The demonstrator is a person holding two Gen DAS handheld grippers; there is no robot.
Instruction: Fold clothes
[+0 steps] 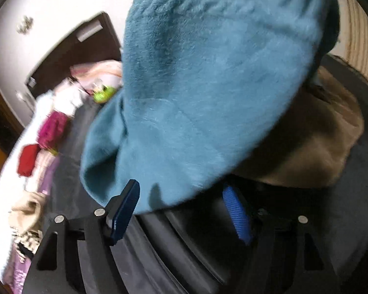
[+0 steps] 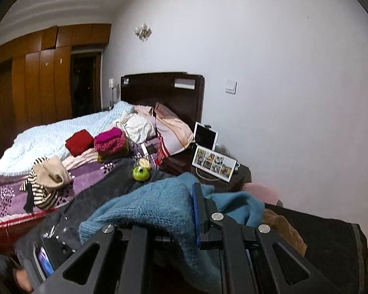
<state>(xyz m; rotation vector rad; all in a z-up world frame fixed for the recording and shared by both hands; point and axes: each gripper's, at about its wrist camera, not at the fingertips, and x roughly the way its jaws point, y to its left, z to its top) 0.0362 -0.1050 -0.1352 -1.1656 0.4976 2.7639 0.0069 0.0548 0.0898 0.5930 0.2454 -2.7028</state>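
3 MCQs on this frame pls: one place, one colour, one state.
1. Where is the red folded garment?
A. on the bed
B. on the nightstand
C. in the wardrobe

2. What colour is the sweater in the right gripper?
A. red
B. teal blue
C. striped

3. How does the left gripper stand?
A. shut on the sweater
B. open, nothing clamped
C. shut on a pillow

Key: 1 A, it lies on the white blanket beside the magenta stack. 2 B, teal knit drapes over the closed fingers. 3 B, its blue pads are wide apart, with the sweater hanging just beyond them.

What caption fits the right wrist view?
Right gripper shut on the teal sweater, with folded clothes on the bed behind.
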